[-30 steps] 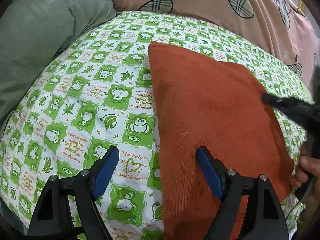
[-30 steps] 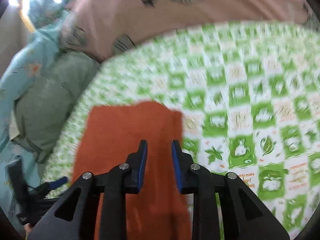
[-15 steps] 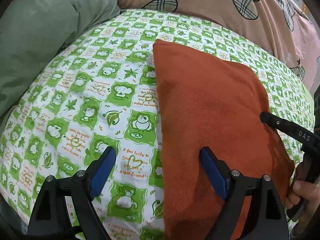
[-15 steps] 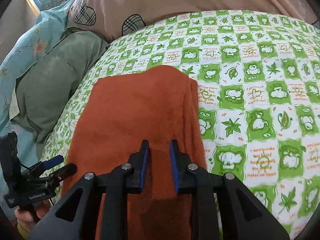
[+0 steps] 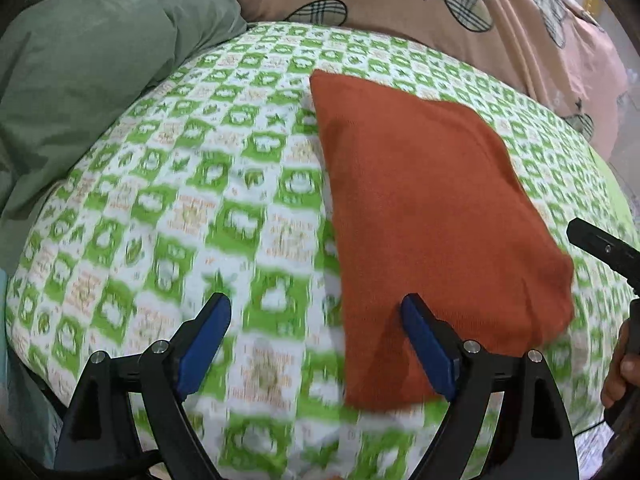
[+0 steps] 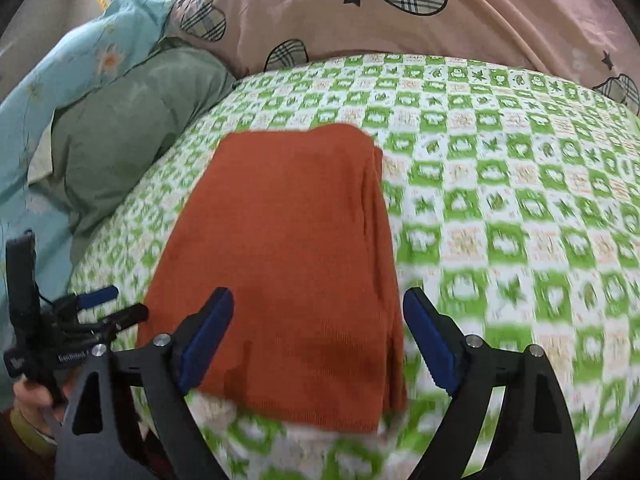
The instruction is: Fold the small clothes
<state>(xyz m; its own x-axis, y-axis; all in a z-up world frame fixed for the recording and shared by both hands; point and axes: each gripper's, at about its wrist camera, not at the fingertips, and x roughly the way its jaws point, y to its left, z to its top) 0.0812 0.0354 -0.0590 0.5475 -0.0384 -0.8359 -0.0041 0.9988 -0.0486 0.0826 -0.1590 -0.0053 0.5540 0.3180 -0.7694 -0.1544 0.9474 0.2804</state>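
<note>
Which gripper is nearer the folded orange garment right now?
Right. The right gripper hangs open directly over the orange garment near its front edge, while the left gripper is open beside the garment's left edge, mostly over the green checked sheet.

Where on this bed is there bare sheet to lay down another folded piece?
The widest bare stretch of checkered sheet lies right of the folded orange cloth, up to the pink quilt. A second patch lies between the cloth's left edge and the green pillow. It is tight along the near edge, where the open left gripper and right gripper hover.
</note>
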